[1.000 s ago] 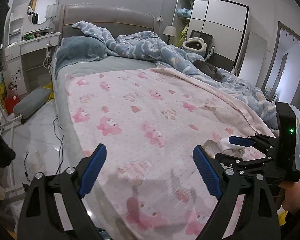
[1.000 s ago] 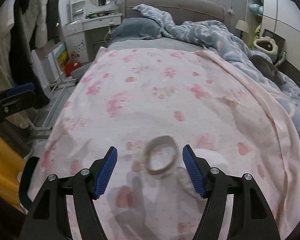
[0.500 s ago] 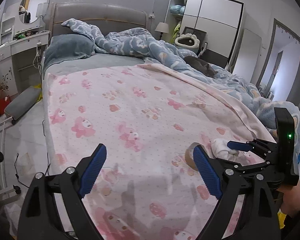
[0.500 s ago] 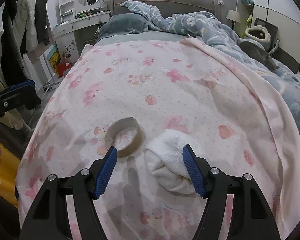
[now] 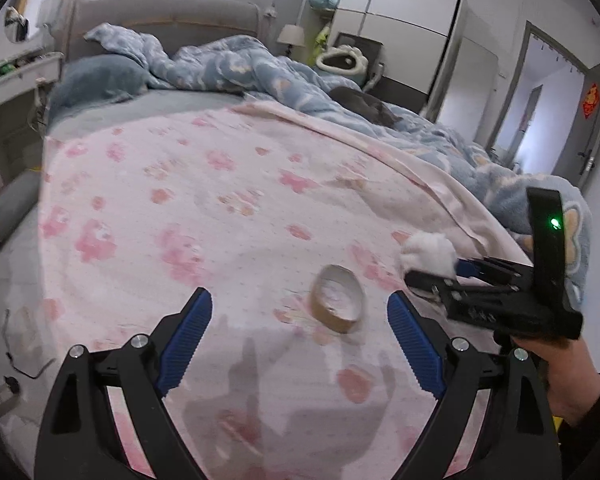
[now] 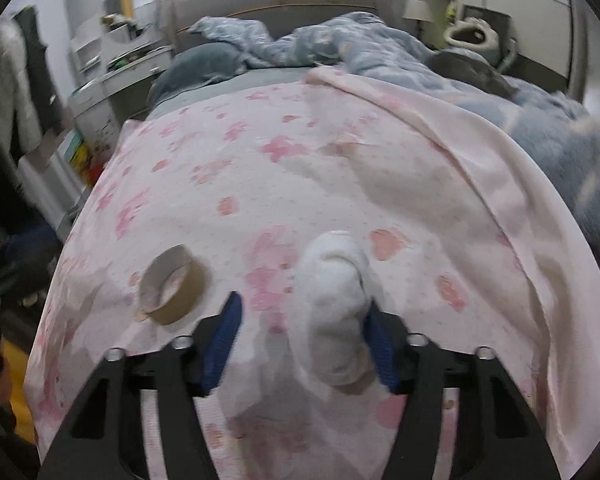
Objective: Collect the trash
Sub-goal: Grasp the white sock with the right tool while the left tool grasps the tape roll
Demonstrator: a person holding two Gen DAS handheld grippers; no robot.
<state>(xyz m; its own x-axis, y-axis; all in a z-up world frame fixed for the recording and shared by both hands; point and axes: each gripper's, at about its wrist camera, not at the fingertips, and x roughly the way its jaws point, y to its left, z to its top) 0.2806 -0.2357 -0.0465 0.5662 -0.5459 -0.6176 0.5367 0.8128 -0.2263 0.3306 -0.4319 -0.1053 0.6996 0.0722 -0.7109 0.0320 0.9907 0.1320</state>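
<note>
Closing in over the last second, the right gripper (image 6: 300,340) now straddles the white wad (image 6: 336,312), jaws partly open, not yet pinching. Ahead of the wide-open, empty left gripper (image 5: 300,340) sits the tape ring (image 5: 337,305) on the bed (image 5: 180,184); both pickups look ready.

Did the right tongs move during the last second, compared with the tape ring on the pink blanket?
Yes. The right tongs shifted rightward off the tape ring and now straddle the white wad.
</note>
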